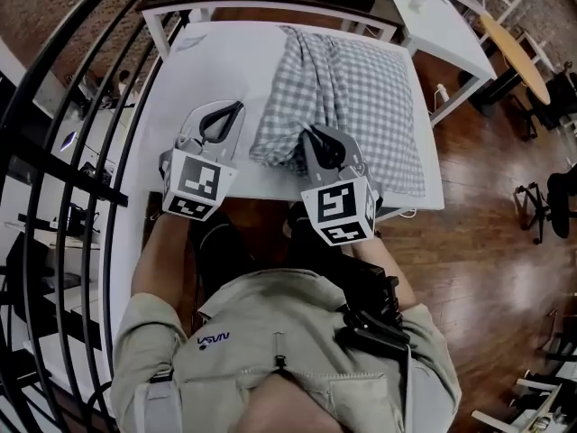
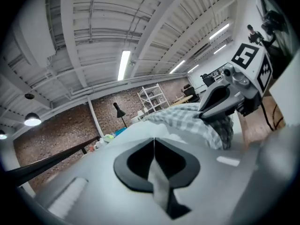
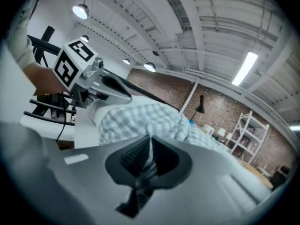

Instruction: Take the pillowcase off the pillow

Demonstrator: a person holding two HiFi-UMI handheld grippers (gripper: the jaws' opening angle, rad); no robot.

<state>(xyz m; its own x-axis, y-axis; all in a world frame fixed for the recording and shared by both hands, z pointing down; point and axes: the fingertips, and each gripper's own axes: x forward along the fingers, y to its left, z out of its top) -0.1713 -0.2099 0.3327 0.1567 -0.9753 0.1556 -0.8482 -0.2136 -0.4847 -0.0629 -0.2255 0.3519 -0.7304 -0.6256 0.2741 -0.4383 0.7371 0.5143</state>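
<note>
A grey-and-white checked pillow (image 1: 374, 88) lies on the white table (image 1: 216, 61), its pillowcase bunched into folds along the left side (image 1: 297, 97). My right gripper (image 1: 308, 133) sits at the near-left corner of that cloth. In the right gripper view its jaws (image 3: 150, 138) stand together with checked fabric (image 3: 140, 118) caught between them. My left gripper (image 1: 238, 107) is shut and empty over bare table, left of the pillow. In the left gripper view (image 2: 153, 139) the pillowcase (image 2: 187, 118) and the right gripper (image 2: 208, 112) show ahead to the right.
A black railing (image 1: 81, 152) curves along the left. Another white table (image 1: 442, 16) and a round wooden table (image 1: 516, 52) stand beyond the far right corner. A dark chair (image 1: 550, 197) is on the wood floor to the right. The table's near edge is just under my grippers.
</note>
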